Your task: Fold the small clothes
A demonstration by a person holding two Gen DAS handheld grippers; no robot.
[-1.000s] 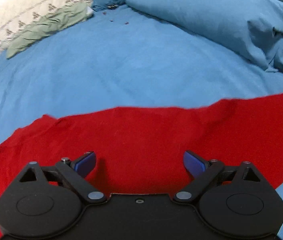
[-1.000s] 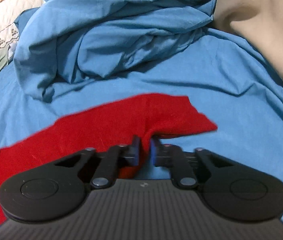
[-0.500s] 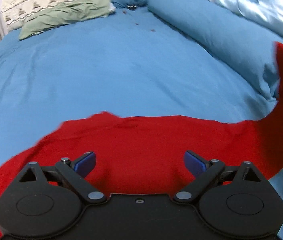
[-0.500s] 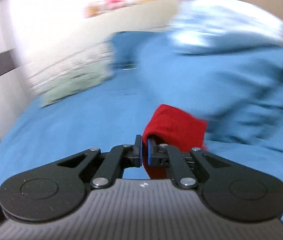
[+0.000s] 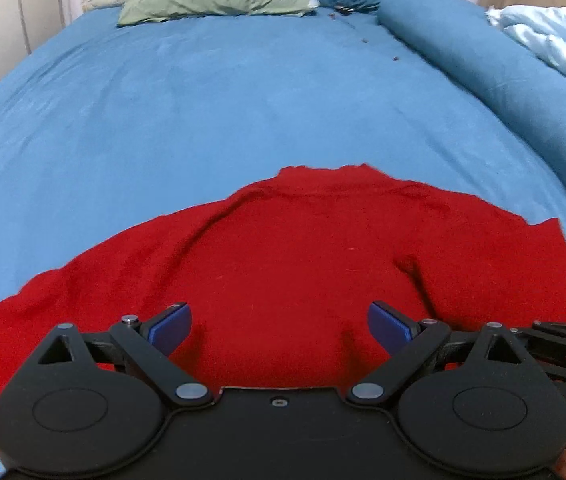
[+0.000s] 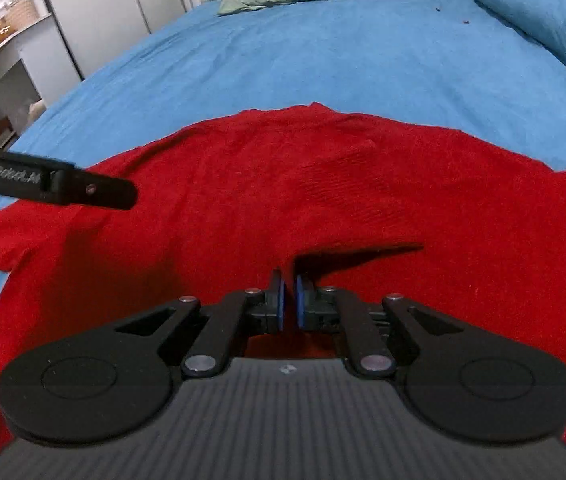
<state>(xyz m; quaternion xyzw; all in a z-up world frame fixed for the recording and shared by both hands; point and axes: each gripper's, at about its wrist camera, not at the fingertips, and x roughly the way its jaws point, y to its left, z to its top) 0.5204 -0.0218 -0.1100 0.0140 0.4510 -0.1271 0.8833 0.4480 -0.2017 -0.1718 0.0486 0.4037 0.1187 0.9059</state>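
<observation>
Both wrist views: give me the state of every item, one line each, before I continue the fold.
Red knit garment: lying on the bed, right part folded over onto itself, its edge pinched.
Right gripper: shut on the garment's folded edge.
Left gripper: open, above the garment, holding nothing.
Blue bedsheet: spread, mostly smooth.
Green pillow: lying rumpled at the bed's head.

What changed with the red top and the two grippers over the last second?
The right gripper stayed shut on the red top and carried its end up off the bed, across, and down onto the garment's middle, so that part now lies folded over. Both cameras now face the green pillow. The left gripper stayed open over the cloth, gripping nothing. The blue sheet is unchanged.
</observation>
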